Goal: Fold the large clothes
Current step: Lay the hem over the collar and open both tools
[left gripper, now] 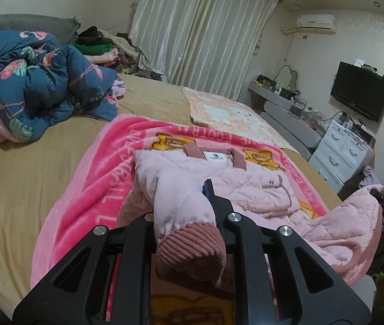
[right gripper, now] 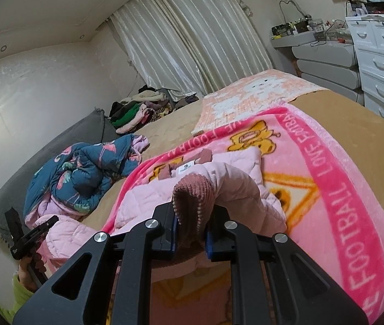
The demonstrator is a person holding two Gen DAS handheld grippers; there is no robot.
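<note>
Reading "LOVE FOOTBALL", pink blanket [right gripper: 327, 178] under quilted jacket [left gripper: 246, 187].

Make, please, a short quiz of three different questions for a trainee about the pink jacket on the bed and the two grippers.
1. True or false: the left gripper is open and holds nothing.
2. What does the right gripper hold? A) the ribbed cuff of a sleeve B) the corner of the floral quilt C) the collar label
3. On what does the pink jacket lie?

Key
1. False: it is shut on a sleeve cuff of the jacket.
2. A: its pads clamp the other ribbed cuff.
3. On the pink blanket with yellow cartoon figures, which is spread over the tan bed.
</note>
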